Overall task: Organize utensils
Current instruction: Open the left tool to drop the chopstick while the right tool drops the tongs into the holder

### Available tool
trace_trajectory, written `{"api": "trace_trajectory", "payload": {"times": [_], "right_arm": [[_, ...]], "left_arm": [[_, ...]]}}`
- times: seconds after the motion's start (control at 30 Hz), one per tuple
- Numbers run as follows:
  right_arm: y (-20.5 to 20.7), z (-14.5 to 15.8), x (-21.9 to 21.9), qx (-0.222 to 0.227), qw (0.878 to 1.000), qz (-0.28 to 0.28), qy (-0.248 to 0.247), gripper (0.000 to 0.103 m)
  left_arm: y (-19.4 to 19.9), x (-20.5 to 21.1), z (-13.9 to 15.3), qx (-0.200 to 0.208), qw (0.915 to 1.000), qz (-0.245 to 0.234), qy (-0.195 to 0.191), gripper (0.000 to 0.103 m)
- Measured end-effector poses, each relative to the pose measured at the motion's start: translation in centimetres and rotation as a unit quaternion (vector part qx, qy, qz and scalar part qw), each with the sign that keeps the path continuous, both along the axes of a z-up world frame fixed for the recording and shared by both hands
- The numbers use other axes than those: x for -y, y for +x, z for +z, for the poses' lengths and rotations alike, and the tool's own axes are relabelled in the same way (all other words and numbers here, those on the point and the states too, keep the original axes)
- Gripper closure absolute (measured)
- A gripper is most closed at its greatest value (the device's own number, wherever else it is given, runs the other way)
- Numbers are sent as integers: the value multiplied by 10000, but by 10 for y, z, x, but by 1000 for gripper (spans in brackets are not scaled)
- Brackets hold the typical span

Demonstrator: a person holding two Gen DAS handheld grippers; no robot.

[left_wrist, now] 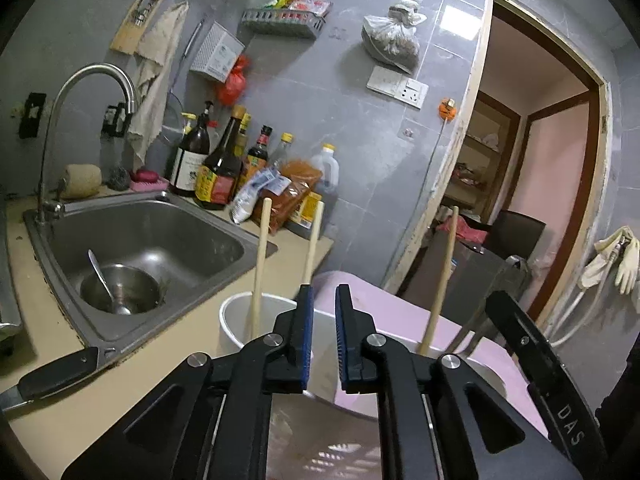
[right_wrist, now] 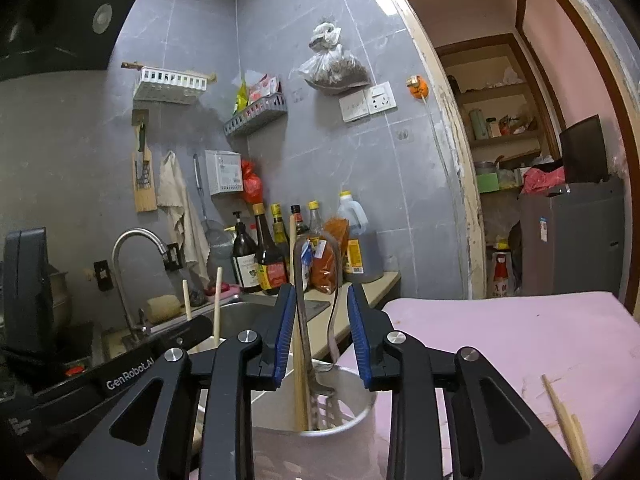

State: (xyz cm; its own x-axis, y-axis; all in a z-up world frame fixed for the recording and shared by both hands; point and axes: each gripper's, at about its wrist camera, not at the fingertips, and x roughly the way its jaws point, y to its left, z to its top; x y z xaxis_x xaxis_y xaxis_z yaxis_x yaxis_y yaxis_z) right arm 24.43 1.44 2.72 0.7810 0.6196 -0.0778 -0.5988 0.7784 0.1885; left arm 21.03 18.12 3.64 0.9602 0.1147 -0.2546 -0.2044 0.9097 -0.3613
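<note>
Hovering just above the pink mat [left_wrist: 400, 312], the left gripper [left_wrist: 322, 334] has its blue pads slightly apart with nothing between them. Directly under and beyond its tips stands a white cup [left_wrist: 236, 320] at the counter's front edge, holding two wooden chopsticks [left_wrist: 260, 264] that lean upright, their tops free in open air. To the right, a metal holder [left_wrist: 480, 372] on the mat carries another wooden stick [left_wrist: 442, 280].

The right gripper [right_wrist: 318, 332] also has its pads parted; metal tongs [right_wrist: 304, 312] and a wooden stick rise between them from the metal holder [right_wrist: 352, 412], and the left pad lies close beside the tongs, though contact cannot be told. Loose chopsticks [right_wrist: 568, 424] lie on the mat's near right part, well apart from the holder, with bare mat between.

Past the cup, the steel sink [left_wrist: 160, 236] drops away, a bowl [left_wrist: 120, 288] and spoon inside. Bottles [left_wrist: 220, 168] crowd the counter's back corner against the grey tiled wall. An open doorway [left_wrist: 540, 140] lies to the right.
</note>
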Motion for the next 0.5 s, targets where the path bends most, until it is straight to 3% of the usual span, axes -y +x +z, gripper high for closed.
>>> {"api": "trace_trajectory", "payload": {"times": [0.13,0.3,0.5], "right_arm": [[-6,8,10,82,9999,-67,-18,75],[-13,18,26,160,9998,-125,1,73],[-23,30,49,275,9993,-260,42,59]], "left_arm": [[-8,4,7,95,9999,-96,-52,76],[-17,14,21,199,9996,-204,-21,72],[-29,29,40,445,9983,-354,160,57]]}}
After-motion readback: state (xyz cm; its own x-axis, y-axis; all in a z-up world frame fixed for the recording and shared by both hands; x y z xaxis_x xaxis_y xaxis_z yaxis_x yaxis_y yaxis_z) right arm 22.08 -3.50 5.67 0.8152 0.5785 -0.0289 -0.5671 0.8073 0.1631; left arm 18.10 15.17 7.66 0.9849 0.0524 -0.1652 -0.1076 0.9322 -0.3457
